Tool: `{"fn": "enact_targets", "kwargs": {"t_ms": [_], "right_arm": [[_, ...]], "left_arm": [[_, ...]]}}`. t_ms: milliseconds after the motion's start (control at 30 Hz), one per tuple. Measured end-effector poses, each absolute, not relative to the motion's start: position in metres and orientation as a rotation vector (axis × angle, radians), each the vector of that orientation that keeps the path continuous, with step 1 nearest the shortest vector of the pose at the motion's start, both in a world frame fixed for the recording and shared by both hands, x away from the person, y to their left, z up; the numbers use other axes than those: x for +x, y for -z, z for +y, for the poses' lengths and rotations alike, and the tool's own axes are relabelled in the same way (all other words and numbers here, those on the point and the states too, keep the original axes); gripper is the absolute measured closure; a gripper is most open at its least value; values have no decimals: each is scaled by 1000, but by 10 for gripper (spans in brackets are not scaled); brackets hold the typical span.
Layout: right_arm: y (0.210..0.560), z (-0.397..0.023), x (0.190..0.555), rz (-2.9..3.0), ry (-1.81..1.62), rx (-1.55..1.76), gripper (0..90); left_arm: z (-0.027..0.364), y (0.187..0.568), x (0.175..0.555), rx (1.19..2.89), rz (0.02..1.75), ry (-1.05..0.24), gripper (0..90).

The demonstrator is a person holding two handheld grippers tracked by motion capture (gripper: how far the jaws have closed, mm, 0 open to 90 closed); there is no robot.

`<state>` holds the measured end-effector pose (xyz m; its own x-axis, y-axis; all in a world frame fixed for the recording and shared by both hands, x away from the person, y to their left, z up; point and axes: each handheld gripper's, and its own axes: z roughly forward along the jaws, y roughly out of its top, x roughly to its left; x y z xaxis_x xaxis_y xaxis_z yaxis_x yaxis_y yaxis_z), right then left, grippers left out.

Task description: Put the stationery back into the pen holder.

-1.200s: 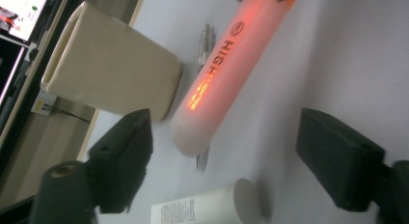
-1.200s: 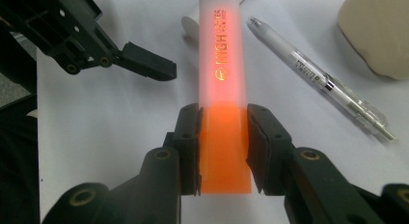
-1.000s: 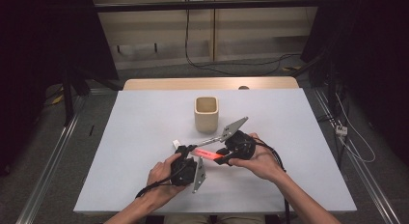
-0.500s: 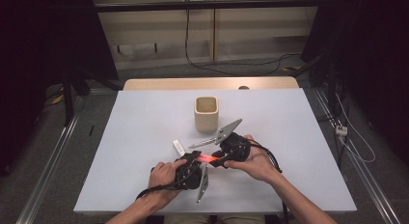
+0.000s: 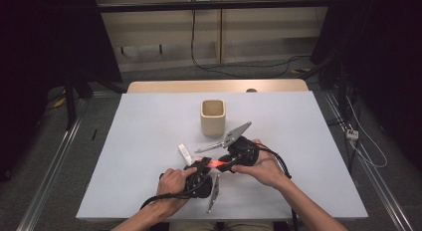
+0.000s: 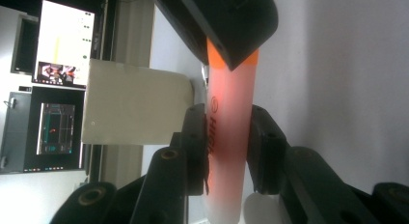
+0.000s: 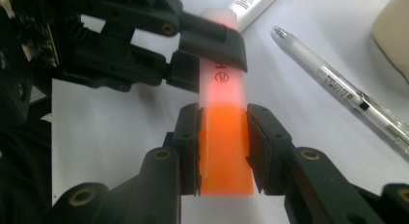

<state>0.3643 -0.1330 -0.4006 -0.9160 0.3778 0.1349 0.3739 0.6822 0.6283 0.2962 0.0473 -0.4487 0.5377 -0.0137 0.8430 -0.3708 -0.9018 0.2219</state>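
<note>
Left hand-held gripper (image 5: 203, 167) has just clamped onto the pale barrel of the orange highlighter (image 5: 215, 164), whose cap end the right hand-held gripper (image 5: 230, 165) already grips, low over the counter (image 5: 149, 121) at 6 o'clock from the cup (image 5: 213, 117): likely uncapping next.

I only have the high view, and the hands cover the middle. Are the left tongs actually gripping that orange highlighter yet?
Observer: Yes. The left tongs have just been closing, and their pads press both sides of the highlighter barrel.
Operator: And the right tongs?
Observer: The right tongs clamp its darker orange end.
Operator: Any print on the barrel?
Observer: Black lettering runs along it, but too little shows to read.
</note>
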Motion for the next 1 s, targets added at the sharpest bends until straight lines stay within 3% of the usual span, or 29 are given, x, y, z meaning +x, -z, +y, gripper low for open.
{"fn": "enact_targets", "kwargs": {"t_ms": [433, 867, 1000], "right_arm": [[400, -142, 357, 2842, -1136, 641, 643], [404, -154, 355, 2718, -1202, 752, 290], [406, -159, 352, 2680, -1243, 792, 224]], "left_arm": [[51, 441, 297, 2348, -158, -1098, 776], [66, 434, 319, 2261, 194, -779, 775], [73, 430, 328, 2217, 300, -643, 775]]}}
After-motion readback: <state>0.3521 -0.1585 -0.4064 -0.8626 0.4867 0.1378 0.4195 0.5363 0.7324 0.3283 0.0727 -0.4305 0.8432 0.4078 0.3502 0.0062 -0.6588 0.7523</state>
